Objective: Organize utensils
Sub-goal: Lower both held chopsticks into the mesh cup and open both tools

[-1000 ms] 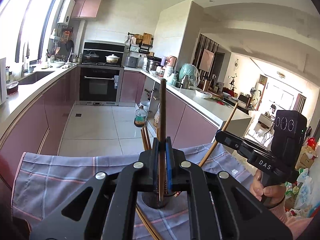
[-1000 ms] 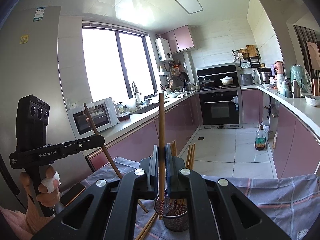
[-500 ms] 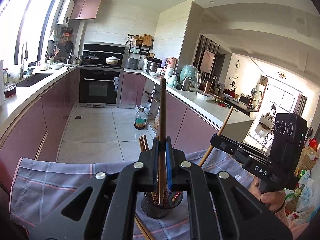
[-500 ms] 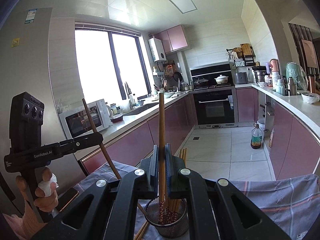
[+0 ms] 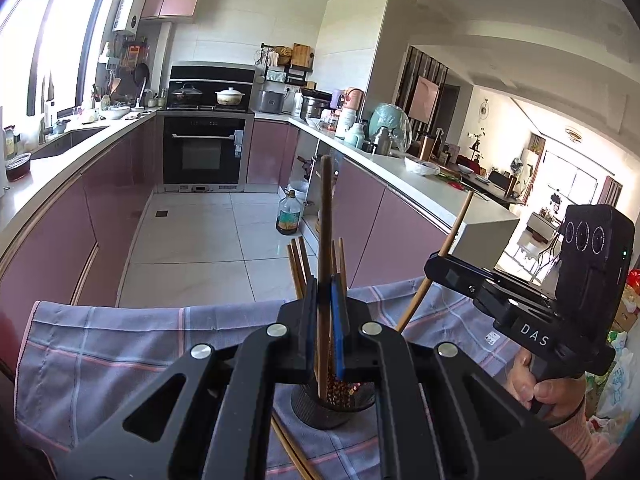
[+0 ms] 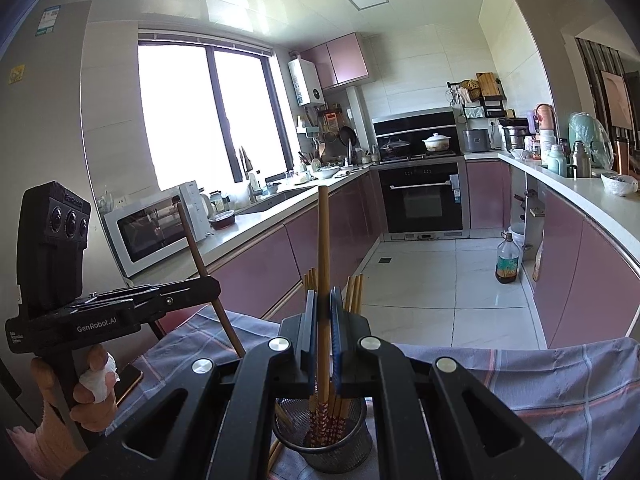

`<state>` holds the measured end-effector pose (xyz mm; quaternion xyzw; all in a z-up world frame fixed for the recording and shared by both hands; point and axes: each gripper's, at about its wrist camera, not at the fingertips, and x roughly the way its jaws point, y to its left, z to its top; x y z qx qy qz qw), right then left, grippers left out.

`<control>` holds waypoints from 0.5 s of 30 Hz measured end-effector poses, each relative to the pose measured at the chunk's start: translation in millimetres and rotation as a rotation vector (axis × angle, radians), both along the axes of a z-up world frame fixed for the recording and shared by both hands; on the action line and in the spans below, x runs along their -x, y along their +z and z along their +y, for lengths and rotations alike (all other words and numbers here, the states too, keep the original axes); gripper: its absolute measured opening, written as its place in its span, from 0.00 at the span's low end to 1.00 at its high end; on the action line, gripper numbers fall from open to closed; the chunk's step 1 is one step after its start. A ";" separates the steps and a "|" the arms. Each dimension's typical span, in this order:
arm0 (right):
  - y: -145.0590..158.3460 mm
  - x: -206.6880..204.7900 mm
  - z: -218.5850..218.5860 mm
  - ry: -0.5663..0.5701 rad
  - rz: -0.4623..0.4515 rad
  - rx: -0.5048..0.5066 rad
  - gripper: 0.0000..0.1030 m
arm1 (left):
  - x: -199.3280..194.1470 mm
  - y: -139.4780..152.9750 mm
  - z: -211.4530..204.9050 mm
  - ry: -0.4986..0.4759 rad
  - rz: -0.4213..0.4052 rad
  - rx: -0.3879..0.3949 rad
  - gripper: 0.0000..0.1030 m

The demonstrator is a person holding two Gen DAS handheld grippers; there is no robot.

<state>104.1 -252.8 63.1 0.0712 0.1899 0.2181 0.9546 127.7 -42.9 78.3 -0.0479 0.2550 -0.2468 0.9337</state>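
So both hands are doing the same thing at once here: the left gripper [image 5: 325,320] is clamped tight on a dark brown wooden chopstick [image 5: 324,216] held upright, and the right gripper [image 6: 322,328] is squeezed onto a lighter tan bamboo chopstick [image 6: 322,240], also upright. Compared with a second ago, both grippers have dropped lower and come in over the round black wire-mesh utensil cup [image 6: 340,448], which sits on the grey-blue checked cloth [image 6: 560,384] covering the table. A second back the cup was half cut off at the bottom of both views; now it's properly in frame and the patterned red lower ends of the chopsticks already standing in it show clearly. In the right wrist view the tan chopstick's lower end looks like it's already inside the rim, down among the others. The dark one looks to be dipping into the cup too, though the jaws hide exactly how deep. A couple of loose chopsticks [image 5: 292,452] lie on the cloth just beside the cup, so there's more to collect. Meaning for the task: these two are basically delivered, and the next step is probably just letting go so they drop in with the rest.
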 end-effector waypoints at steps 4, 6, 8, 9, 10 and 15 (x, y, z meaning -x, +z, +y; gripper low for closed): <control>-5.6 -2.8 1.6 0.001 0.021 0.008 0.05 | -3.4 -3.9 -5.7 0.002 0.018 -0.022 0.07; -8.4 -4.8 2.3 0.004 0.033 0.011 0.05 | -3.9 -5.3 -9.3 0.002 0.030 -0.026 0.07; -10.8 -6.4 3.2 0.006 0.043 0.013 0.05 | -4.0 -8.8 -11.8 -0.002 0.046 -0.029 0.07; -11.9 -8.0 3.3 0.007 0.049 0.014 0.05 | -4.1 -10.1 -12.8 -0.003 0.051 -0.032 0.07; -13.0 -9.7 3.3 0.009 0.055 0.016 0.05 | -4.5 -10.7 -13.6 -0.004 0.055 -0.035 0.07; -18.7 -17.6 5.5 0.014 0.082 0.029 0.05 | -10.8 -14.8 -18.3 -0.007 0.082 -0.059 0.07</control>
